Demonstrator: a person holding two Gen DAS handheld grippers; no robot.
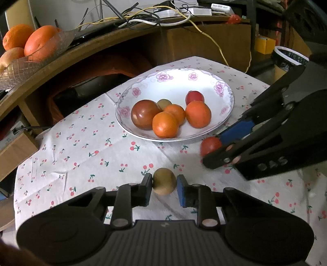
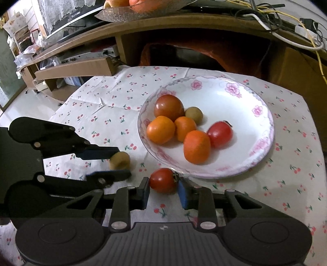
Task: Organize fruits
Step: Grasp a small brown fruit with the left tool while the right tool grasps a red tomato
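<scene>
A white floral plate (image 1: 204,81) (image 2: 235,102) holds several fruits: oranges (image 1: 165,124), a big reddish tomato (image 1: 144,114), a red tomato (image 2: 220,134) and a kiwi (image 2: 194,115). My left gripper (image 1: 164,185) is shut on a brown kiwi (image 1: 164,184) (image 2: 119,160) low over the cloth in front of the plate. My right gripper (image 2: 163,189) is shut on a red tomato (image 2: 163,180) (image 1: 210,145) beside the plate's near rim. Each gripper shows in the other's view, left gripper (image 2: 114,163) and right gripper (image 1: 220,149).
The table has a white cherry-print cloth (image 1: 81,155). A wooden desk (image 1: 81,53) behind carries a glass bowl of oranges (image 1: 30,45) and tangled cables (image 1: 153,16). A cardboard box (image 1: 204,41) and a bin (image 1: 288,57) stand beyond the table.
</scene>
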